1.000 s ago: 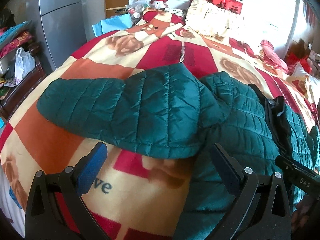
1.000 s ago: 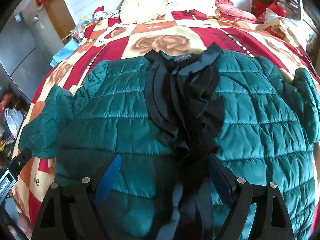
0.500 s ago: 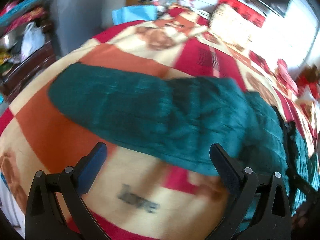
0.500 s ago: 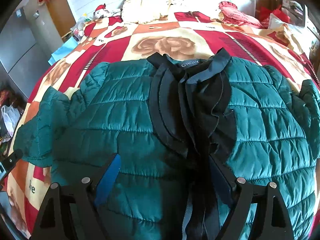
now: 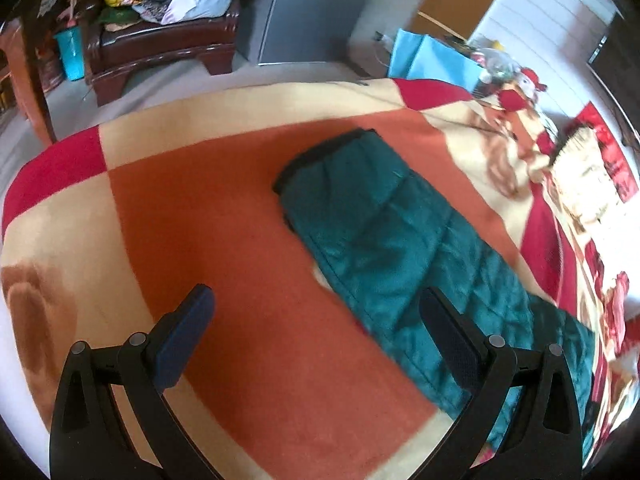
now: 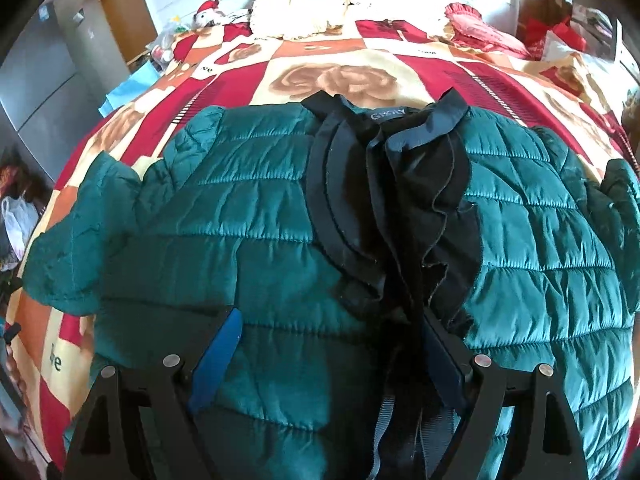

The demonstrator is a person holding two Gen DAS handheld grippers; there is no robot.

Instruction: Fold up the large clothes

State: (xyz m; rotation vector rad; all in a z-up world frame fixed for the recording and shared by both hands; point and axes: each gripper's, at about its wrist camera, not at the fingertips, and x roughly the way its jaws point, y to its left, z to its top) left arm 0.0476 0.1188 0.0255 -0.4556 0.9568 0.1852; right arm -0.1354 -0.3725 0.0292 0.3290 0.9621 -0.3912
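Note:
A large dark green quilted jacket (image 6: 248, 216) lies face up on the bed, with its black collar and front placket (image 6: 396, 208) down the middle. Its left sleeve (image 5: 384, 220) stretches out flat over the orange patch of the blanket, cuff (image 5: 320, 160) towards the bed's side edge. My left gripper (image 5: 316, 320) is open and empty, above the blanket beside the sleeve's middle. My right gripper (image 6: 332, 344) is open and empty, low over the jacket's front near the hem.
The bed is covered by a red, orange and cream blanket (image 5: 200, 220). A cream pillow (image 6: 320, 0) and a plush toy (image 6: 208, 12) lie at the head. A dark wooden bench (image 5: 160, 44) with bags and a grey cabinet (image 5: 312, 8) stand beside the bed.
My left gripper has swung left and out along the sleeve towards its cuff. My right gripper has moved slightly forward over the jacket's front. Both stay open.

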